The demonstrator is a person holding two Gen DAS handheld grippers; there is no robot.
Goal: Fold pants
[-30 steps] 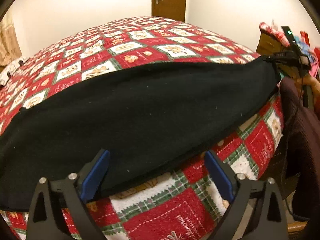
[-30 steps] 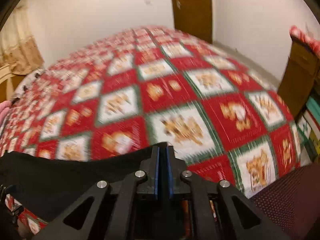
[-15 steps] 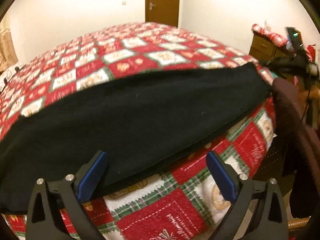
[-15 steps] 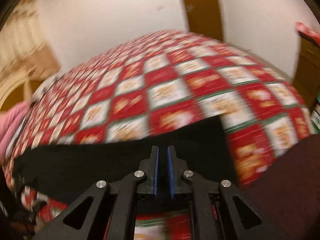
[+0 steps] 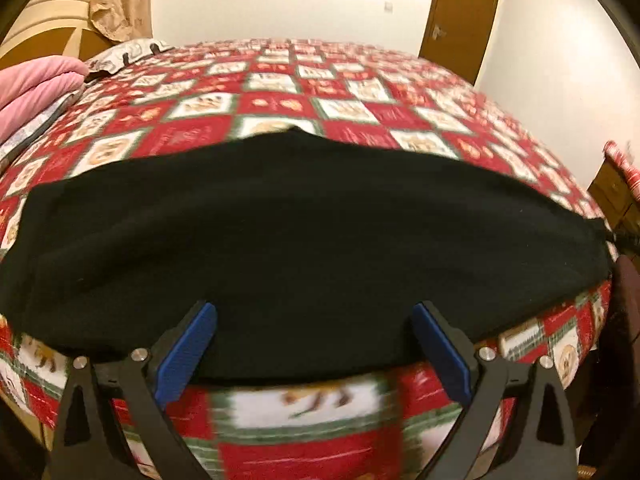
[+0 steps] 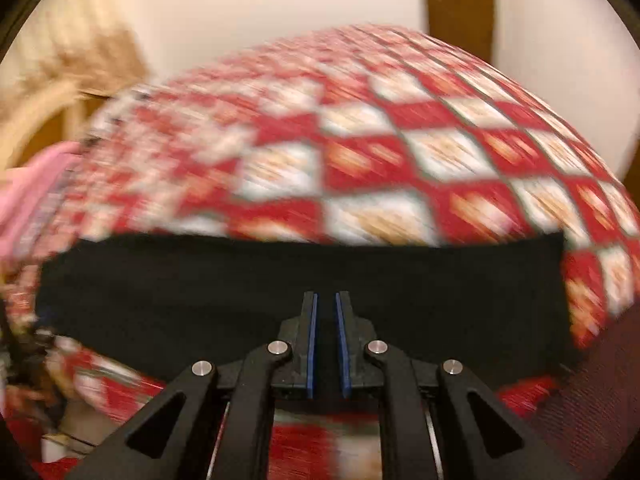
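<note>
Black pants [image 5: 304, 232] lie stretched left to right along the near side of a bed covered by a red and white patchwork quilt [image 5: 320, 92]. My left gripper [image 5: 314, 308] is open wide, its blue pads [image 5: 188, 352] hovering over the pants' near edge with nothing pinched. In the blurred right wrist view the pants [image 6: 200, 288] form a wide black band. My right gripper [image 6: 326, 296] is shut down to a thin slit, and black cloth fills that slit at the band's near edge.
Pink bedding [image 5: 36, 80] and a wooden headboard [image 5: 44, 28] are at the far left of the bed. A brown door [image 5: 460, 12] stands behind it and a wooden dresser [image 5: 612, 196] to its right. Dark maroon fabric [image 5: 624, 320] hangs by the right bed edge.
Both views have swung left, so the headboard and pink bedding now show. The right gripper stayed shut while more black cloth spread across its view. The left gripper stayed open.
</note>
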